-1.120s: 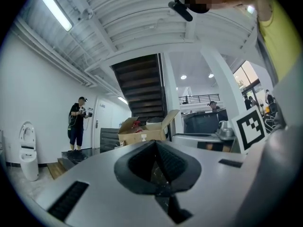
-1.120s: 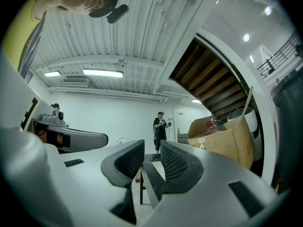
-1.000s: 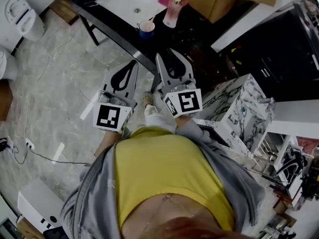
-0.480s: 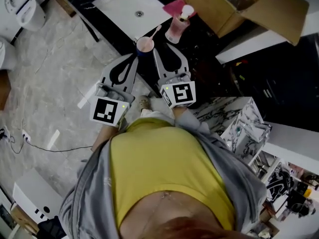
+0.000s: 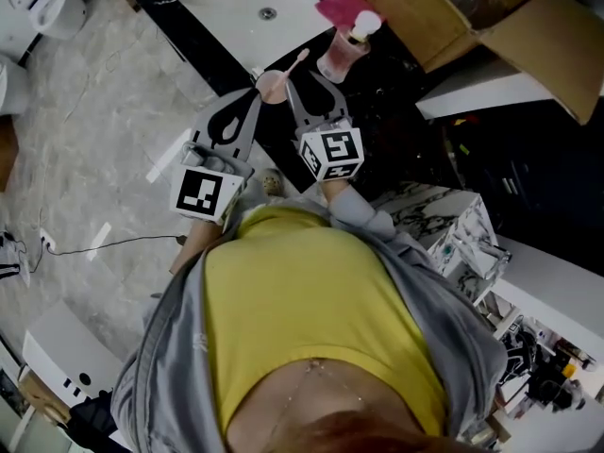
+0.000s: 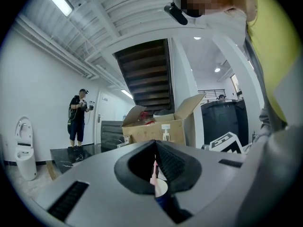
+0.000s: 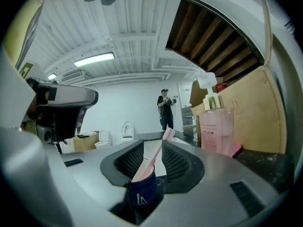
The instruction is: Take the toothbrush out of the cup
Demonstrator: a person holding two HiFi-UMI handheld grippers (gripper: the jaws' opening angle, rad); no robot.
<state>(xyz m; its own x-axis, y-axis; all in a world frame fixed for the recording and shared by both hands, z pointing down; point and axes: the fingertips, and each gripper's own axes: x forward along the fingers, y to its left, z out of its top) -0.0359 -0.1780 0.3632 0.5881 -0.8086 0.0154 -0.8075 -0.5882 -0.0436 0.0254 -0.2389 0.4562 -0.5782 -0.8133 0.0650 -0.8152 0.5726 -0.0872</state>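
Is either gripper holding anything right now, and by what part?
Nothing held. Right gripper, jaws just opening, has the cup and toothbrush between them, ungripped; left gripper is shut, empty.

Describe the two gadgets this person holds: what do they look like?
Both the left gripper and right gripper are pale grey plastic, tapering to two fingers lined with dark ribbed pads. Each carries a white cube printed with black square markers. Grey sleeves cover the arms.

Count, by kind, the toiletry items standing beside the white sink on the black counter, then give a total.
cup: 1
toothbrush: 1
pump bottle: 1
Total: 3
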